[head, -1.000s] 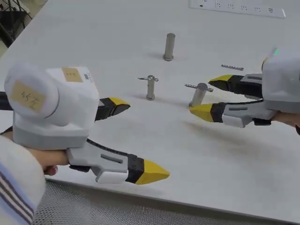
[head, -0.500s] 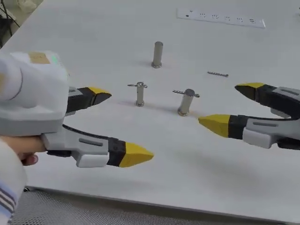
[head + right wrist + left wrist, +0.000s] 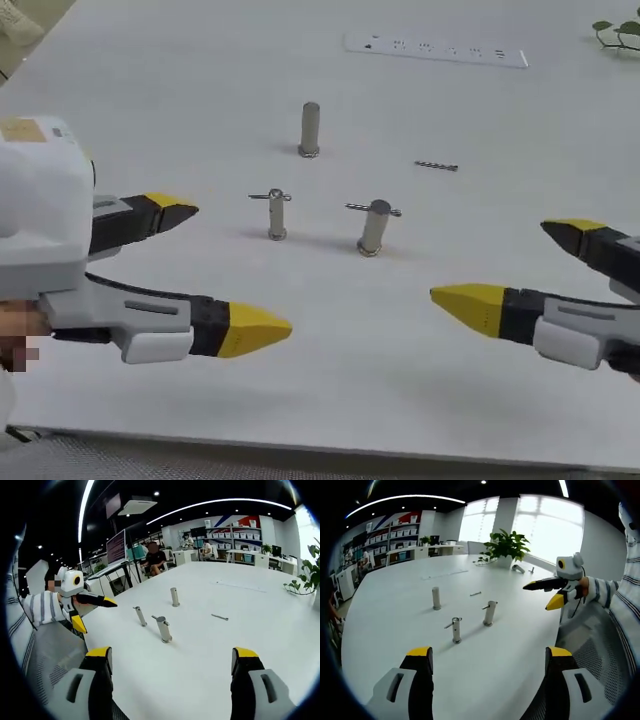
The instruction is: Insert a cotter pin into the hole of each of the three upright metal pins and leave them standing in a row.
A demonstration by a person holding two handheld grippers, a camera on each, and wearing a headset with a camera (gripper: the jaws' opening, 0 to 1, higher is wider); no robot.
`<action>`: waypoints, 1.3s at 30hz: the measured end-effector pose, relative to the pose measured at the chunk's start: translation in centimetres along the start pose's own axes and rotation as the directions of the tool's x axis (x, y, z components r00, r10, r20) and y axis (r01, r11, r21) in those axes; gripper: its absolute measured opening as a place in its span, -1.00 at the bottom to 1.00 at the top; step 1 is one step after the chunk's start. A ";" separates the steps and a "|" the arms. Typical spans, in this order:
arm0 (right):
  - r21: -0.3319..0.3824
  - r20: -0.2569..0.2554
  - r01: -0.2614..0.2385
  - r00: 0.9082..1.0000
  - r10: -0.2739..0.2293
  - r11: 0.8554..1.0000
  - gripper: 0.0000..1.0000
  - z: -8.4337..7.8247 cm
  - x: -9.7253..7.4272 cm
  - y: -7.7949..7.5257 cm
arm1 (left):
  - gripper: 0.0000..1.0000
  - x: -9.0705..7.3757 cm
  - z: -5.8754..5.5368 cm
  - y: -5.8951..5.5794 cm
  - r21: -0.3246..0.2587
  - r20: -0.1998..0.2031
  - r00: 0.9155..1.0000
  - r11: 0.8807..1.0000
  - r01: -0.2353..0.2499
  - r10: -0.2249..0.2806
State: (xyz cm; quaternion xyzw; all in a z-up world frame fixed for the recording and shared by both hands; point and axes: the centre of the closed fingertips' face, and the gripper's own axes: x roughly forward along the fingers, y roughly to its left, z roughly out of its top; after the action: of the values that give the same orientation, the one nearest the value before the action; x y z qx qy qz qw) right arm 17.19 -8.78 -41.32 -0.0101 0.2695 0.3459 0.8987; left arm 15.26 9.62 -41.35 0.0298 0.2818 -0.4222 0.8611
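Both grippers hover over the white table, nothing held. Left gripper: jaws wide apart, empty. Right gripper: jaws wide apart too, empty. In the head view the two sets of tips point inward at each other, well apart, with bare table between them.

Just past the tips, in the gap between the two grippers, two pins stand on their bases:
- thin pin, nearer the left jaws, beside their far tip. In the left gripper view it sits straight ahead, slightly left of centre between the jaws. The thin pin's cotter runs crosswise through its head.
- thick pin, just beside the thin one, on the side of the right jaws. In the right gripper view it's the closest pin, roughly centred between those jaws. The thick pin's cotter goes through the top and sticks out to one side.

Farther out from both sets of jaws: bare pin, upright, no cotter visible in it. It stands behind the other two, so the three make a triangle, not a line.

About the same depth, off toward the right jaws' side — loose cotter pin lying flat on the table, clear of all three pins and of both grippers.

Far edge: power strip, then plant leaves at the corner. The left gripper view shows a striped sleeve behind the right gripper.
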 end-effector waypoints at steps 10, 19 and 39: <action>0.039 -0.013 0.041 0.999 -0.040 0.998 0.97 -0.5 -0.1 -0.7 | 0.83 0.4 1.8 1.8 0.033 -0.006 1.000 0.999 -0.015 0.016; 0.018 -0.033 0.070 0.997 -0.069 0.997 0.97 -0.4 -1.0 -1.3 | 0.83 1.8 5.6 4.2 0.038 0.046 0.998 0.999 -0.034 0.032; 0.045 -0.050 0.173 0.984 -0.171 0.984 0.97 -0.7 -3.6 -3.1 | 0.39 8.5 10.4 9.9 0.091 0.023 1.000 0.996 -0.013 0.011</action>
State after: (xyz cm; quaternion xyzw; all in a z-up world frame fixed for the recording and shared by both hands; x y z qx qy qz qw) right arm 16.59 -13.47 -40.69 -0.0192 0.2964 0.2601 0.9188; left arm 31.49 6.93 -38.78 0.0656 0.2523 -0.4299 0.8644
